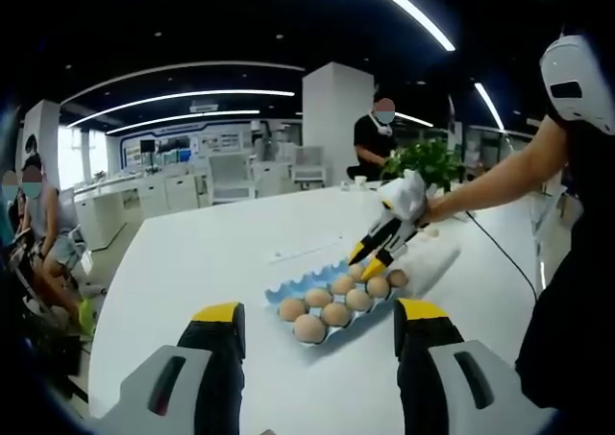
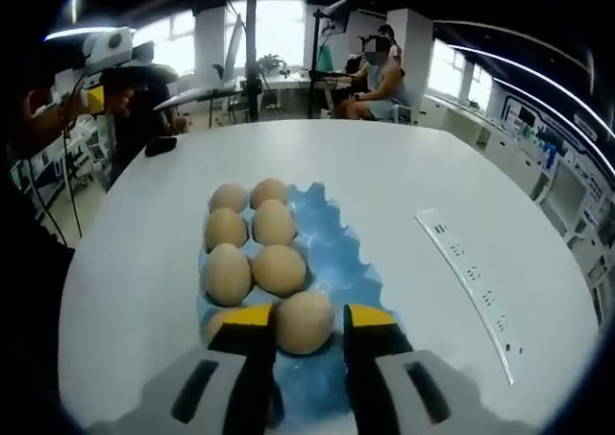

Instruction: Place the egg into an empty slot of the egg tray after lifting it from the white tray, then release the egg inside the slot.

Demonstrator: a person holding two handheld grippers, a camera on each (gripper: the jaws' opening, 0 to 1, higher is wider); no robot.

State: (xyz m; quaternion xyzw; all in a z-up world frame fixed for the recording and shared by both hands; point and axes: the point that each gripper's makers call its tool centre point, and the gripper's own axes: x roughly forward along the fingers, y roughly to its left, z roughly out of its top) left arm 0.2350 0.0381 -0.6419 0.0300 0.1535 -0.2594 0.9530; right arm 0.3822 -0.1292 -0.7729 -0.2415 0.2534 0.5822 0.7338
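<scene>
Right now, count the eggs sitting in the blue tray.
8 visible. In the blue egg tray, six sit in two columns of three. One lies between the right claw's jaws; another is partly hidden behind it.

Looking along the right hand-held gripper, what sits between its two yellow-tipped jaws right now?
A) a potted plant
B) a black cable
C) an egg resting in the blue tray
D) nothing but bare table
C: in the right gripper view the right hand-held gripper has its jaws spread on either side of an egg that sits in the blue egg tray, near the other eggs.
</scene>
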